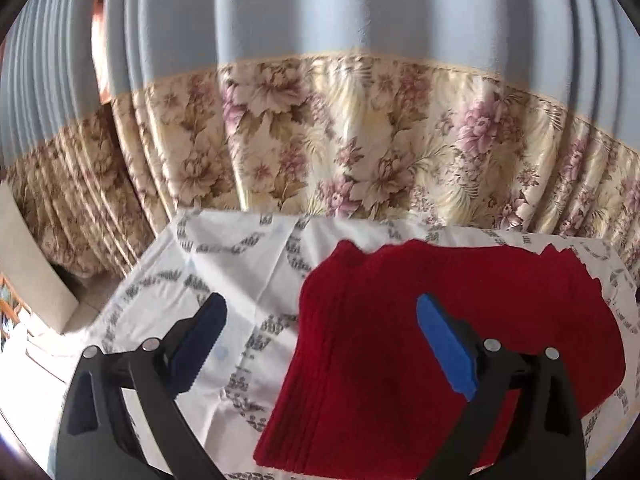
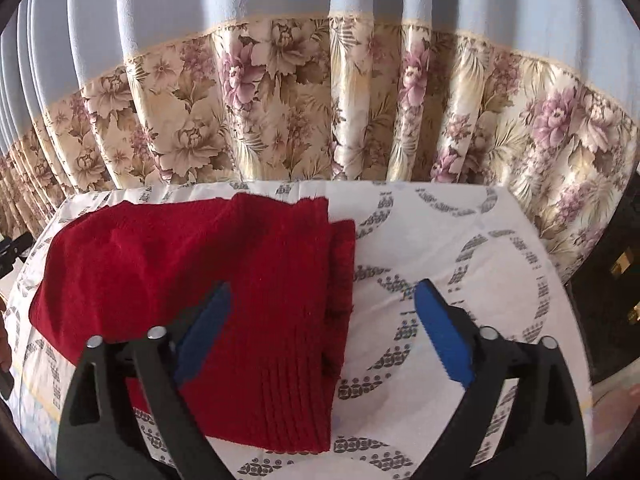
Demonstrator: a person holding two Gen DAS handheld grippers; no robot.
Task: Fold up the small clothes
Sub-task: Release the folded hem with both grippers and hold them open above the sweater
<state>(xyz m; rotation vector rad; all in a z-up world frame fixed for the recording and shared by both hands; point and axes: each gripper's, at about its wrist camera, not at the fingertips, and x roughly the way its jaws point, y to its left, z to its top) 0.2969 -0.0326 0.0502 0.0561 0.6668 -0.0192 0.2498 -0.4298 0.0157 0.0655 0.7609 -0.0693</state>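
Note:
A dark red knitted garment point(image 1: 400, 340) lies folded flat on a table covered by a white cloth with grey patterns point(image 1: 240, 264). It also shows in the right wrist view point(image 2: 200, 264), with a sleeve folded along its right edge. My left gripper point(image 1: 320, 312) is open and empty, hovering above the garment's left edge. My right gripper point(image 2: 322, 304) is open and empty, hovering above the garment's right edge. Both have blue pads point(image 1: 444, 344).
A floral and blue curtain point(image 1: 360, 120) hangs right behind the table's far edge. A beige box point(image 1: 28, 260) stands on the floor at the left. Dark furniture point(image 2: 608, 280) stands to the right of the table.

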